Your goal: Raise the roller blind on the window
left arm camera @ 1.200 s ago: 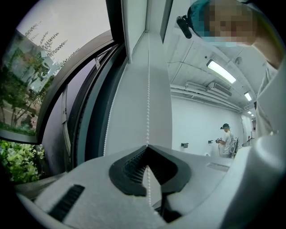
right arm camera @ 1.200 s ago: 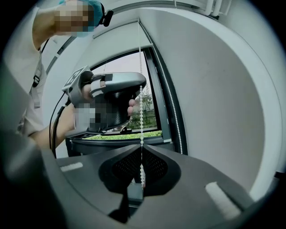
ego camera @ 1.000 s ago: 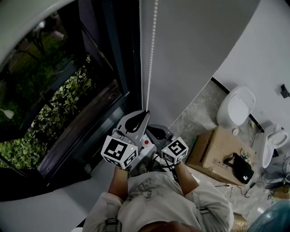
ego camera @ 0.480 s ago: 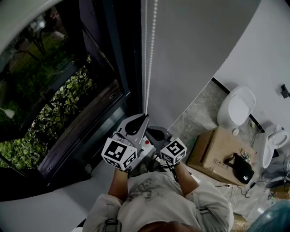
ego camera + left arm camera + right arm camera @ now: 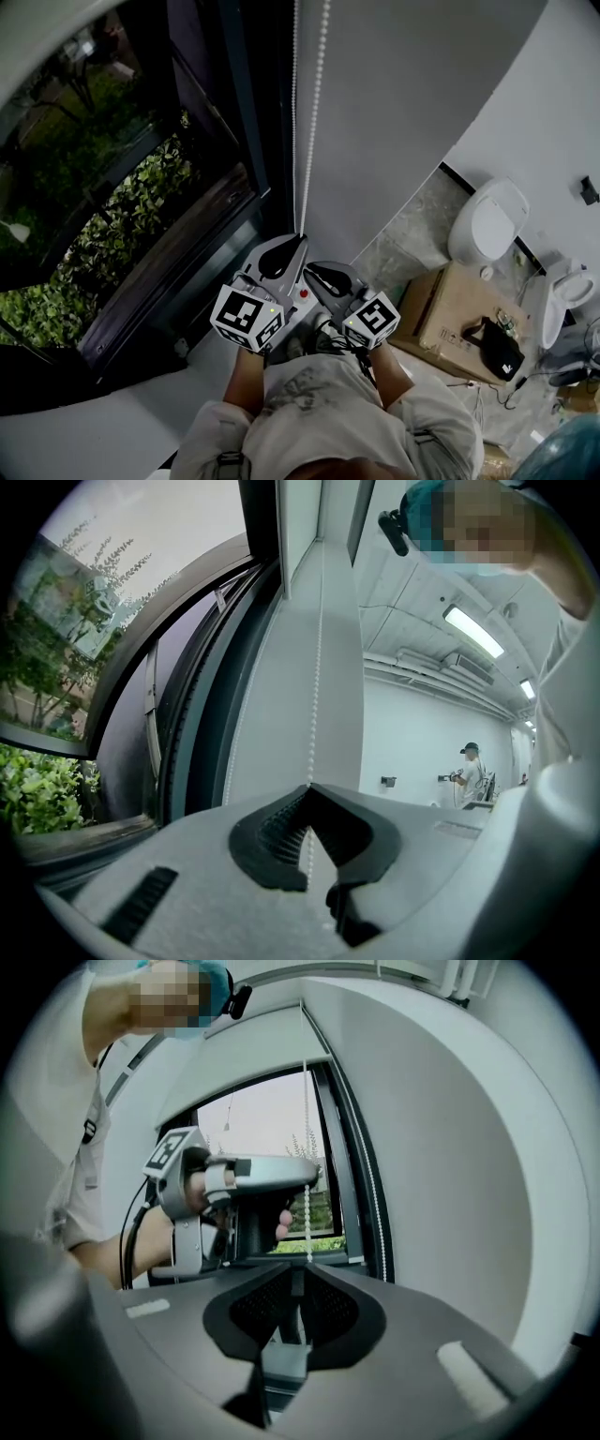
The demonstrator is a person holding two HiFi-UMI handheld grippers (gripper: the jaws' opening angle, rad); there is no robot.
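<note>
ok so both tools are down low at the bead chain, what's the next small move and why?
Probably: open the right tool, lift it above the left tool and clamp the bead chain higher up. The left tool is shut on the chain, which runs between its jaws. The right tool sits just below it, jaws together, close to the person's body, so little downward stroke seems left.

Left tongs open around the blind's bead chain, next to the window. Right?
Not quite: the left tongs are shut on the bead chain, not open around it. The left gripper view shows this. They are next to the window.
</note>
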